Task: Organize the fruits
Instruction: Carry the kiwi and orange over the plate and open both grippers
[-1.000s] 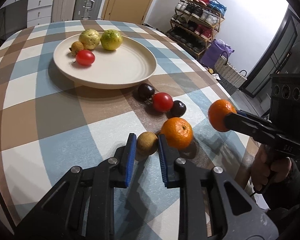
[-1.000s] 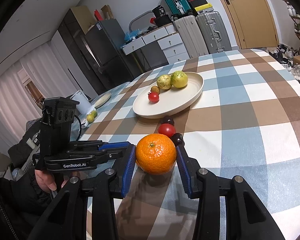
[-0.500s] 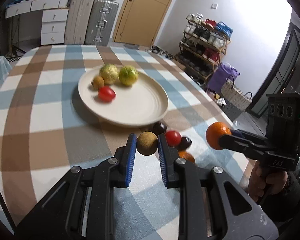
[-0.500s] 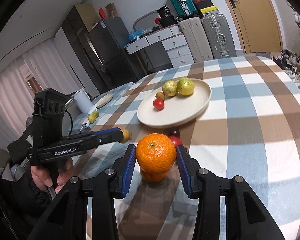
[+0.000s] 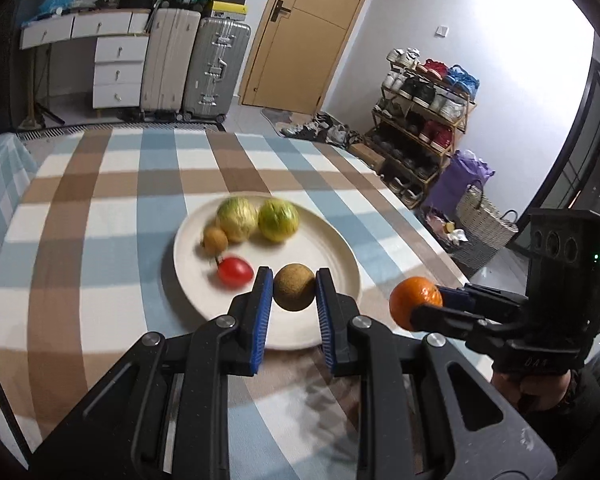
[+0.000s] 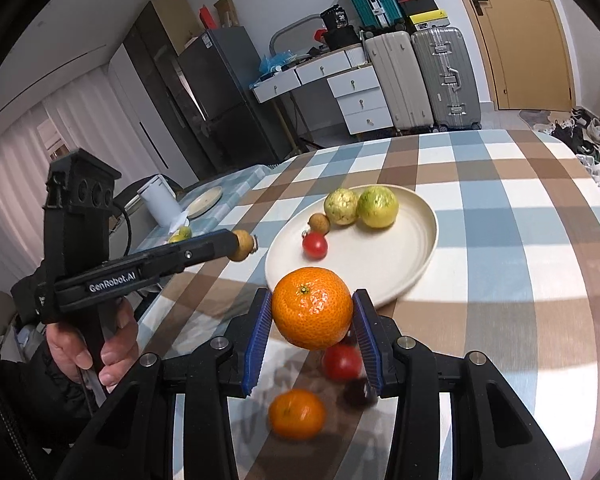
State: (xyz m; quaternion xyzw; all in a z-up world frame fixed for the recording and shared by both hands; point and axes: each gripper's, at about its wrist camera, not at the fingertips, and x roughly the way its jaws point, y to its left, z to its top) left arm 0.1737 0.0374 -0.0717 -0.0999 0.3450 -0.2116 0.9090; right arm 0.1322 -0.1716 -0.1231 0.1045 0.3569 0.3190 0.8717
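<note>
Left gripper: black two-finger left gripper with blue ribbed pads (image 5: 294, 294) clenched on a small round brown rough-skinned fruit (image 5: 294, 293); held in the air above the near rim of the plate.
Right gripper: matching black right gripper (image 6: 312, 322) clamped on a large orange mandarin with a green stem scar (image 6: 312, 308); lifted clear of the table, near the plate's edge.
Cross-view: in the left wrist view the right gripper (image 5: 414, 308) sits to the right of the plate, mandarin at its tip; in the right wrist view the left gripper (image 6: 242, 245) sits to the left of the plate with the brown fruit.
Plate: wide cream round ceramic plate (image 5: 332, 248) on a blue, brown and white checked tablecloth (image 5: 100, 216).
On plate: two yellow-green round fruits (image 5: 258, 218), side by side at the far part; a second small brown fruit (image 5: 215, 239) just beside them; a red cherry tomato (image 5: 235, 272) nearer.
On table: second orange mandarin (image 6: 297, 414), another red tomato (image 6: 341, 362) and a dark round fruit (image 6: 355, 394), close together under the right gripper; blurred.
</note>
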